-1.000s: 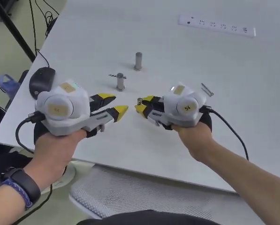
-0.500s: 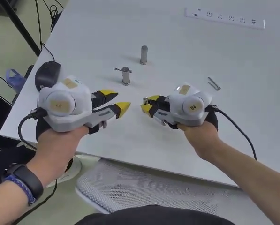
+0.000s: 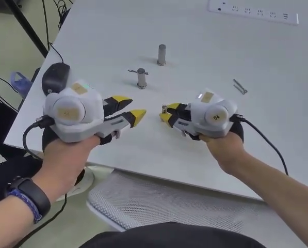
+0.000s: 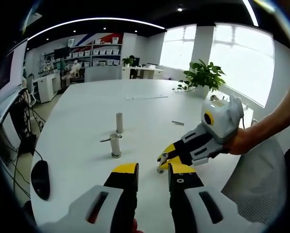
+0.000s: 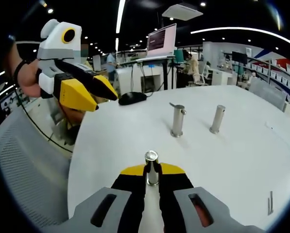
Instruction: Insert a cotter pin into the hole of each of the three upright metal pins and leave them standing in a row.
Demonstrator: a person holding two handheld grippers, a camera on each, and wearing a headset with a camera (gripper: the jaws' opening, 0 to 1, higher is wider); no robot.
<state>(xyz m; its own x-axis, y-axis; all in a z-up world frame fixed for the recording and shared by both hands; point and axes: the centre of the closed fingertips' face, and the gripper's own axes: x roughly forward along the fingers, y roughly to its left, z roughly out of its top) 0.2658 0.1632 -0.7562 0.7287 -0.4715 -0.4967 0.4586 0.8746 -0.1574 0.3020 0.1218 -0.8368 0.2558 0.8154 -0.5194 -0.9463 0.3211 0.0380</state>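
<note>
Head view: L gripper [image 3: 132,107] jaws parted, nothing held. R gripper [image 3: 165,112] clamped on metal pin [image 3: 164,108], over table [image 3: 205,46]. Near pin [image 3: 142,78] upright w/ cotter pin [image 3: 133,71] through it, far pin [image 3: 161,54] beyond. R gripper's disc label unreadable.
L gripper view: jaws slightly apart.
R gripper view: metal pin gripped between jaws.

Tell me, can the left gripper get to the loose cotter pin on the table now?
Probably yes, but not straight. The left gripper is open and empty, yet the right gripper, shut on a metal pin, sits close to the line to the loose cotter pin; it would go around.
</note>
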